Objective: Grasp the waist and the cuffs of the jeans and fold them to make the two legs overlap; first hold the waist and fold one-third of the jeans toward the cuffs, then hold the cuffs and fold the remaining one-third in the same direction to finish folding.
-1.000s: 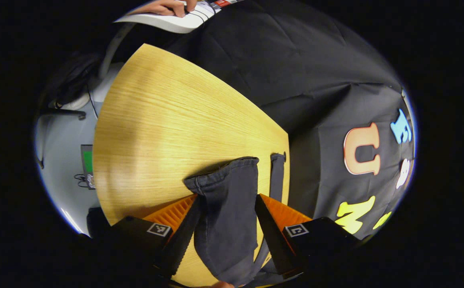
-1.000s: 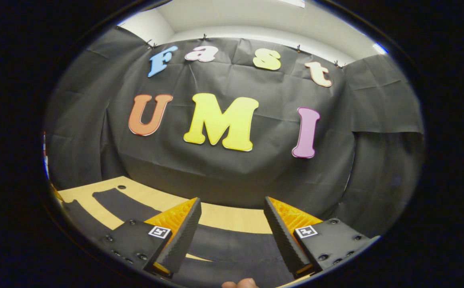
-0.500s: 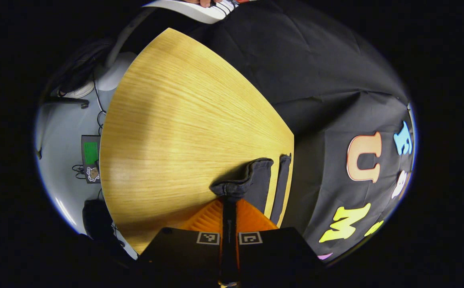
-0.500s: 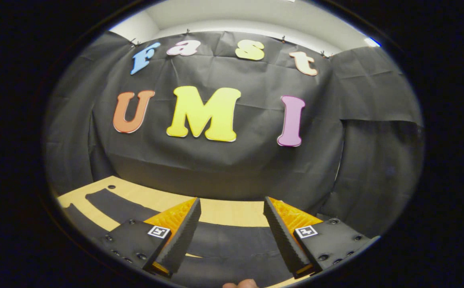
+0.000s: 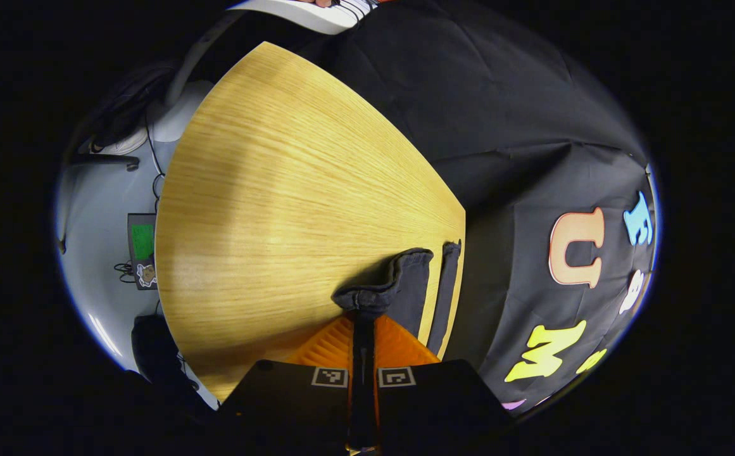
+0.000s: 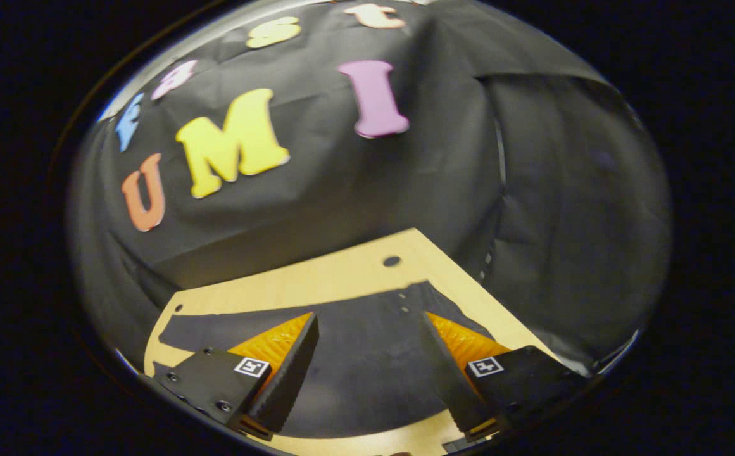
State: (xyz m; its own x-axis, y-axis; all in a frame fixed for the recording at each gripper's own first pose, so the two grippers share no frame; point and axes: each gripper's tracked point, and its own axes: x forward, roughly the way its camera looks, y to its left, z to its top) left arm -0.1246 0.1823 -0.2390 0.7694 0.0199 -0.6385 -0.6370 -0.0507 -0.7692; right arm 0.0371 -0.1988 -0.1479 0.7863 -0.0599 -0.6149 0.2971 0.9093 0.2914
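Jeans (image 6: 354, 354) lie lengthwise along table's (image 5: 278, 209) far edge.

Open room: bare wood of the surface (image 5: 278, 209) spreads wide toward its far edge and corner.
Obstacle: the raised cuff (image 5: 383, 288) of the jeans (image 6: 361, 354) near one edge.
Boundary: the booth's cloth wall (image 6: 532, 190) hangs just beyond the surface's edges.
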